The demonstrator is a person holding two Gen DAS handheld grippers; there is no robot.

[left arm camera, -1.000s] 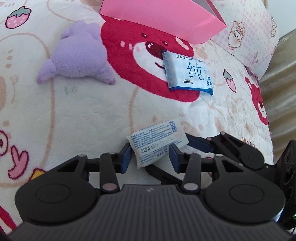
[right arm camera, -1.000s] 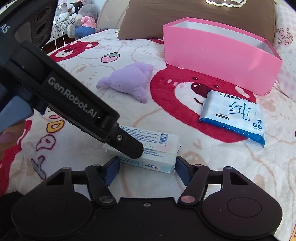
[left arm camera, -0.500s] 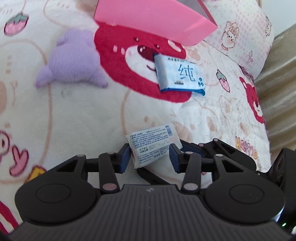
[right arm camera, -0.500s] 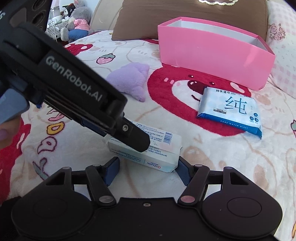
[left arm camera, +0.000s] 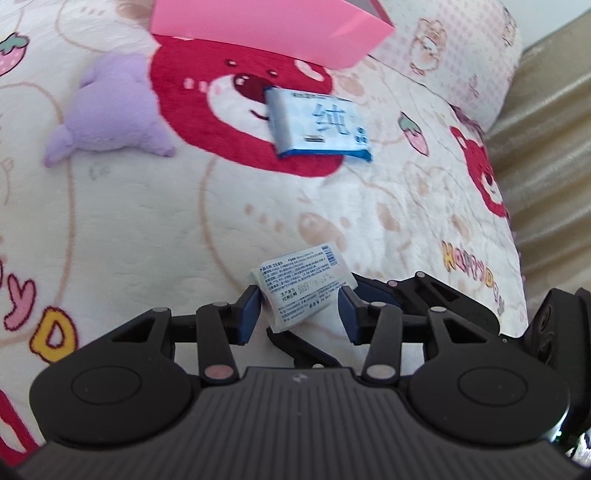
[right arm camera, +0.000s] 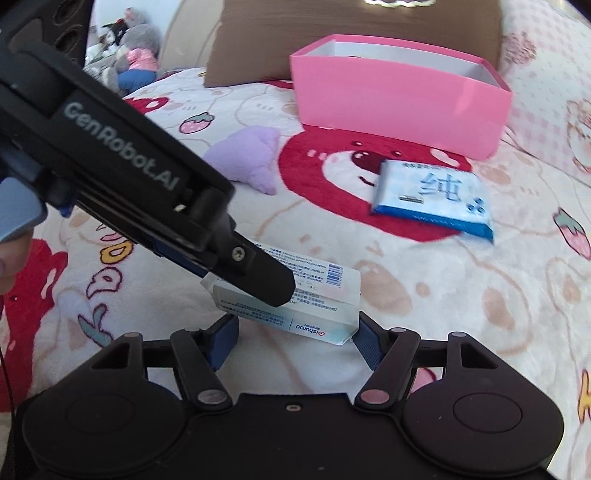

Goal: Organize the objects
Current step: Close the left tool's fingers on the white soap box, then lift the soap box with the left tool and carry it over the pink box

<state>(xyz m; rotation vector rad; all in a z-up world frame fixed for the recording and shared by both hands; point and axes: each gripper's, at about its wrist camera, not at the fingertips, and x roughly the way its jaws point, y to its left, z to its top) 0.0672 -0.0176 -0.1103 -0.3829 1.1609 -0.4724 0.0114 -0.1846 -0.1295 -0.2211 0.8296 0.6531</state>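
Observation:
A small white tissue pack with printed text and a barcode sits between the pads of my left gripper, which is shut on it just above the bedspread. In the right wrist view the left gripper's finger crosses over the pack. My right gripper straddles the pack's lower edge with its jaws opening; its left pad stands apart from the pack. Farther off lie a blue-and-white wipes pack, a purple plush and an open pink box.
A brown pillow stands behind the box and a pink patterned pillow to its right. Stuffed toys sit far back left. The bed ends at the right beside beige fabric. A fingertip shows at the left edge.
The left gripper has risen a little with the tissue pack. The right gripper has rolled and shifted, and its jaws have spread slightly around the pack.

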